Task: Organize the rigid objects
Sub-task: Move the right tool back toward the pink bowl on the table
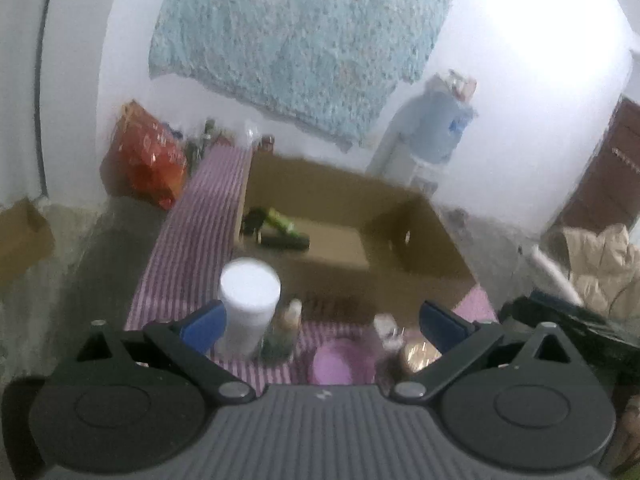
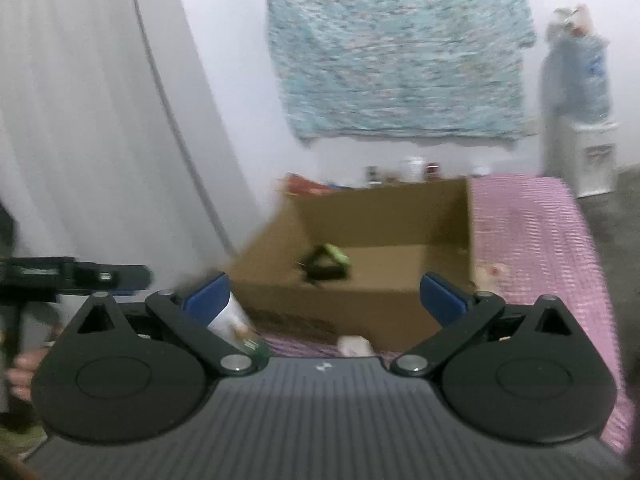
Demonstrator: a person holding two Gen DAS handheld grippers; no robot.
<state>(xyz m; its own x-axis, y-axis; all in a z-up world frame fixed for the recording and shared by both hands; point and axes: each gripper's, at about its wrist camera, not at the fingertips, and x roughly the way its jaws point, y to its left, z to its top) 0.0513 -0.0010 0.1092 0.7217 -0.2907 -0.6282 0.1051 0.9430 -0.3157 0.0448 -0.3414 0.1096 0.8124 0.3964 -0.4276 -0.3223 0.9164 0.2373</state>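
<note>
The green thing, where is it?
In both wrist views the green thing lies inside the cardboard box, by its left wall, against some dark items.

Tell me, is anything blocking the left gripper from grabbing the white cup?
Nothing visible is in the way. The white cup stands just past the open left gripper, beside its left finger. A small bottle stands right next to the cup.

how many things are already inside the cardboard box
2 that I can make out: a green tube-like item and a dark item just in front of it, both near the left wall of the cardboard box. Blur could hide more.
</note>
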